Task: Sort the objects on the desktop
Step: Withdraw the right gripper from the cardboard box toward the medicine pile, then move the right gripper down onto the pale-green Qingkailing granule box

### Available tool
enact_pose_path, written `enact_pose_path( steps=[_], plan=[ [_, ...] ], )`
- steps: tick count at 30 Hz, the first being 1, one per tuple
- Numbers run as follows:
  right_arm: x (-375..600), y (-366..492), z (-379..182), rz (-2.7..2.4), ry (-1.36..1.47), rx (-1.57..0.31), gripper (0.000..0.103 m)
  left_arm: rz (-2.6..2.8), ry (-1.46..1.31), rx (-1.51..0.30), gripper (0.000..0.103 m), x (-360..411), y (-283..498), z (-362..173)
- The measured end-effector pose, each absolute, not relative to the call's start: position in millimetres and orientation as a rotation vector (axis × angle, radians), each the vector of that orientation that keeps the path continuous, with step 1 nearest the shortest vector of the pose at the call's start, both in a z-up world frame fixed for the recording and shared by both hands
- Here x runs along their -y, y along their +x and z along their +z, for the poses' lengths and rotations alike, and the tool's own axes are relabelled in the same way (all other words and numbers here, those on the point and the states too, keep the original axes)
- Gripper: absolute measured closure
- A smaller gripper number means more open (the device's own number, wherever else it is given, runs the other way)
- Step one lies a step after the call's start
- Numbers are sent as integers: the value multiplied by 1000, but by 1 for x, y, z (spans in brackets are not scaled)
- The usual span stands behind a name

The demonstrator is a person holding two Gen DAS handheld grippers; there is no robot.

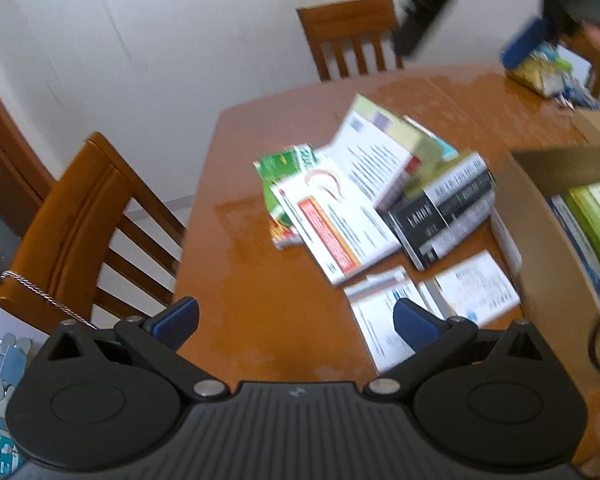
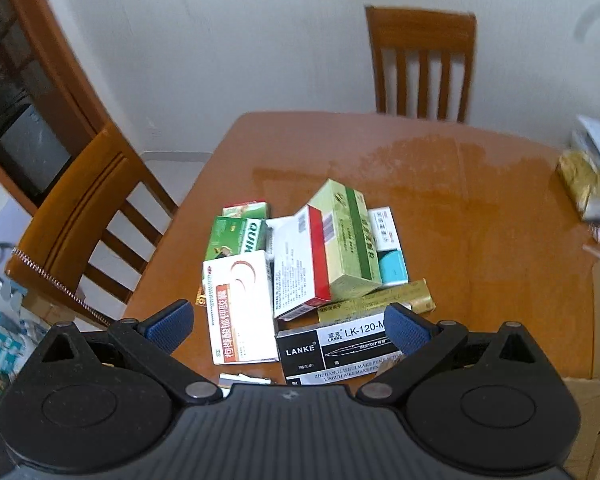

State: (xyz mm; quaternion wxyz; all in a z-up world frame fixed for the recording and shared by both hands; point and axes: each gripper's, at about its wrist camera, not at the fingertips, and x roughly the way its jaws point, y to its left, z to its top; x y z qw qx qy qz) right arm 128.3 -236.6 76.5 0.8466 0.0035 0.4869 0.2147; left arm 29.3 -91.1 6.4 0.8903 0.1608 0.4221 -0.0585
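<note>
Both your grippers, left (image 1: 296, 322) and right (image 2: 290, 326), hold their fingers spread and empty above the pile of boxes (image 2: 300, 264) on the table (image 2: 480, 216). Only your left view shows the cardboard box (image 1: 548, 264) with books inside.

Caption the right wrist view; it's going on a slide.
Open right gripper hovering over a heap of small boxes, LANKE marker box nearest, on a wooden table.
</note>
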Motion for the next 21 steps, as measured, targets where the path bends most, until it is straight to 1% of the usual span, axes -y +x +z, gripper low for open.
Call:
enact_pose_path(
  steps=[4,11,14,21],
  plan=[
    [238,152,69,401,47,-1072,0,-169,332,-903,0,90,36,-8],
    [226,193,59,276,11,-1097,0,-240,325,-894,0,81,57,-17],
    [216,215,42,196,-59,-1111,0,-263,316,-902,0,78,64,-24],
    [204,254,-11,96,-144,-1222,0,-283,303,-928,0,68,75,-39]
  ],
)
